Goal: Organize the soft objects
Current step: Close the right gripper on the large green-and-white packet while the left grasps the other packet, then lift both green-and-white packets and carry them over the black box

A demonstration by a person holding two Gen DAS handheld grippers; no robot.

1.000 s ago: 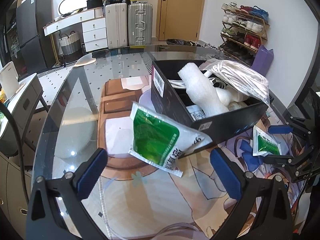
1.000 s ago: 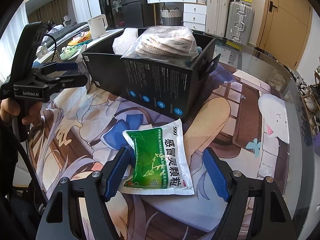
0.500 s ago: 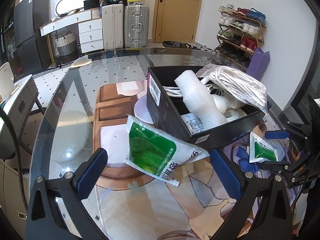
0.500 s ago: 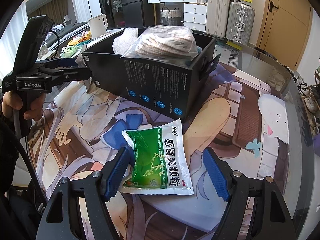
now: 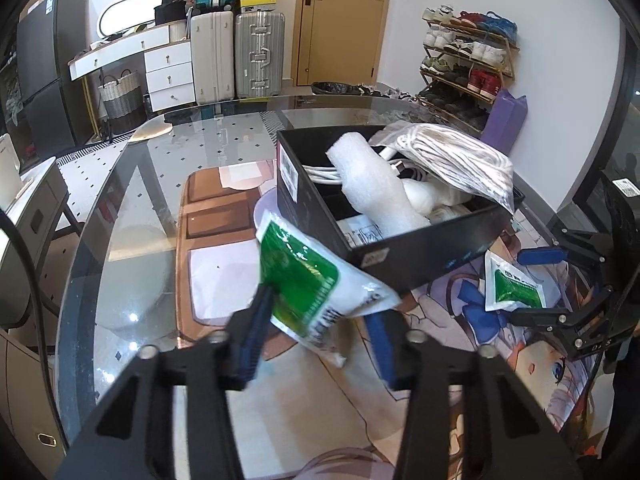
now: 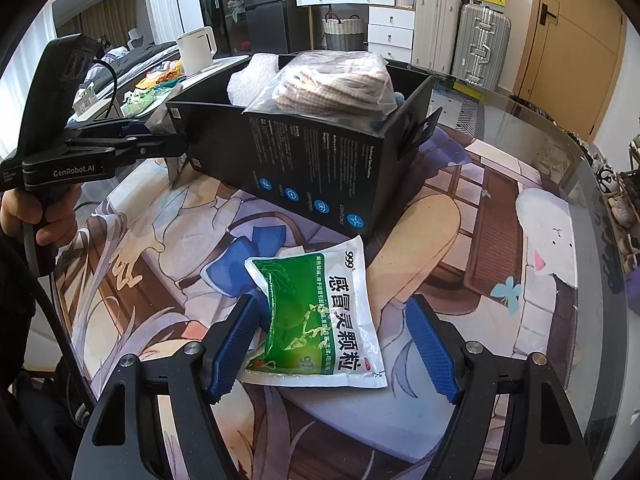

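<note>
At the frame's centre, the left gripper (image 5: 316, 322) has just closed onto a green packet (image 5: 308, 280), ready for the box (image 5: 420, 248) behind. The right gripper (image 6: 332, 344) stays spread around another packet (image 6: 320, 320) lying low on the mat (image 6: 440, 240).

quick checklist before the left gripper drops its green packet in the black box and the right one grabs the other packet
1. Left gripper shut on the held green packet: ok, both pads pinch its lower end.
2. Held packet clear of the table: ok, it is lifted beside the black box.
3. Room in the box: not ok, a foam roll and a bagged rope bundle already fill it above the rim.
4. Right gripper open: ok, fingers spread wide.
5. Second green packet between those fingers: ok, lying flat on the mat.
6. Right pads low enough to pinch it: cannot tell.
</note>
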